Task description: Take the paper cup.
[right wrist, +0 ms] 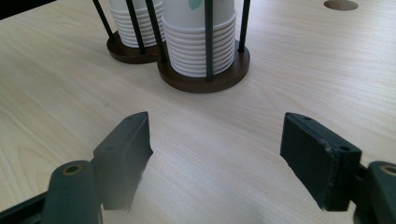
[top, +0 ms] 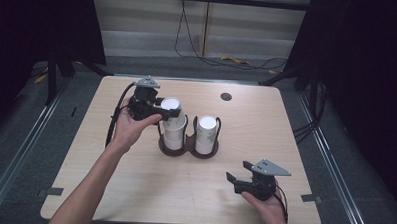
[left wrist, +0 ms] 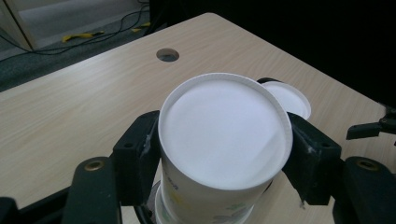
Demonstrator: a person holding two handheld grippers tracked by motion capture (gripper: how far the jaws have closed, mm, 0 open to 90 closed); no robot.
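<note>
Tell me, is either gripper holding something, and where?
The left gripper clamps the top paper cup of the left stack by its sides, just under the upturned base. The right gripper holds nothing.

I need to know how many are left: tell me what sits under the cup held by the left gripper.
Under the top cup, clamped by the left gripper, stacked cup rims show in the left holder ring. The cup and fingers cover the remaining stack.
</note>
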